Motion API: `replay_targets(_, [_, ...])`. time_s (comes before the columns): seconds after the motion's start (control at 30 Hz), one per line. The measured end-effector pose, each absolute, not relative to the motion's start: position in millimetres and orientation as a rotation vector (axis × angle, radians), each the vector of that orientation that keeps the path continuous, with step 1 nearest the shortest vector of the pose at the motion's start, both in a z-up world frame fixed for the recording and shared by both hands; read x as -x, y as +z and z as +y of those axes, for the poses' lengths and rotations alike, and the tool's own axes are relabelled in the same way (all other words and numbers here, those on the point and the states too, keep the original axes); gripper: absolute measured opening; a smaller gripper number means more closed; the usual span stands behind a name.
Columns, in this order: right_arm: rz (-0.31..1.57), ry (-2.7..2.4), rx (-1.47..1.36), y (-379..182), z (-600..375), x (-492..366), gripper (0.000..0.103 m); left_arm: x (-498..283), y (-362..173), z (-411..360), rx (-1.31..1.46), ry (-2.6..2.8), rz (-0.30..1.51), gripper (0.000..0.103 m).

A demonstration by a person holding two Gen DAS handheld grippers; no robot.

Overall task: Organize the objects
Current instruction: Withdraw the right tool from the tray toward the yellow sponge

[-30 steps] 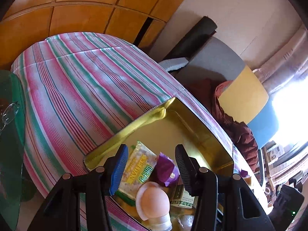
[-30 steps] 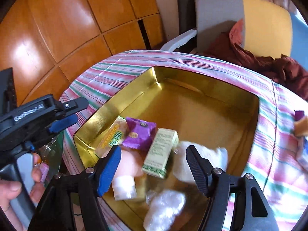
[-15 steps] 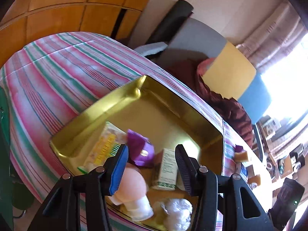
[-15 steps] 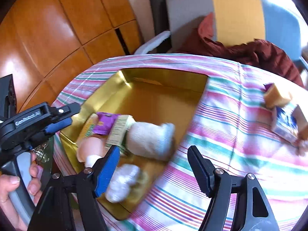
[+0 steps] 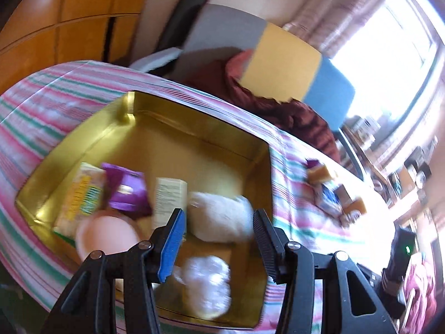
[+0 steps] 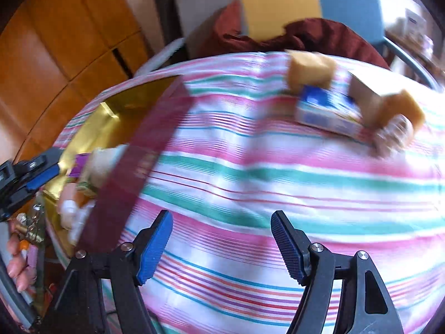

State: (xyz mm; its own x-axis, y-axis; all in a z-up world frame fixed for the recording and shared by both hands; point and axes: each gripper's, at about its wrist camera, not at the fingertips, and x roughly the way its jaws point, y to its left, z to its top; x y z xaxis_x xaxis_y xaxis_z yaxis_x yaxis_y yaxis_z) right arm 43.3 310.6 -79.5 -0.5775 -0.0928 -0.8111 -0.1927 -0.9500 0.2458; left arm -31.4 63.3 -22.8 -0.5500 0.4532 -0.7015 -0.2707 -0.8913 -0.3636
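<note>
Striped cloth (image 6: 278,172) covers the desk, pink, green and white, and both views are pretty blurry. Far left in the right wrist view you can see a hand (image 6: 16,256) holding the left gripper (image 6: 33,172), right at the near-left corner of the gold tin (image 5: 91,136). That tin sits on the left part of the desk and it's already got stuff in it: a yellow-green packet (image 5: 83,194) by the left wall, a purple packet (image 5: 126,189) lying partly on it, a pale box (image 5: 168,197) next to that, then a white fluffy thing (image 5: 219,217) toward the right wall. Nearer the camera there's a peach rounded thing (image 5: 108,236) and a crinkly clear wrap (image 5: 207,281). From its own camera the left gripper (image 5: 218,233) hangs over the tin's near end, jaws apart, nothing pinched between them. Moving right, past the tin's dark red outer wall, the right gripper (image 6: 222,239) is over bare cloth, jaws wide and empty, having just been opening a bit more. Well beyond it, toward the far right of the desk, sits the loose pile: a tan block (image 6: 308,69), a blue-and-white box (image 6: 325,108) just in front of it, and a cardboard-brown box (image 6: 367,94) touching that on the right. Behind the desk there's a chair (image 5: 281,64) in grey, yellow and blue with a dark red cloth (image 6: 314,36) draped on it.
</note>
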Motion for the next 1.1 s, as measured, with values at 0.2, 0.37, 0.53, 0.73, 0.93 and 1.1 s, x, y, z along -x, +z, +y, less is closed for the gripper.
replay_targets(0.2, [0.456,2.592,1.311,-78,370,-53,0.074,9,-25,101,1.144,2.320,-0.176,0.051])
replay_targets(0.37, [0.495,2.486,1.149,-63,428,-50,0.074,-9,-28,122,1.136,2.258,-0.115,0.051])
replay_targets(0.53, [0.562,2.385,1.066,-54,475,-35,0.076,-21,-31,131,1.138,2.237,-0.090,0.051])
replay_targets(0.73, [0.555,2.294,1.084,-60,517,-21,0.079,-27,-36,132,1.159,2.232,-0.069,0.051])
replay_targets(0.93, [0.556,2.218,1.111,-63,543,-60,0.079,-32,-36,131,1.151,2.248,-0.067,0.051])
replay_targets(1.1, [0.503,2.292,1.112,-56,538,-83,0.079,-36,-36,144,1.134,2.219,-0.045,0.052])
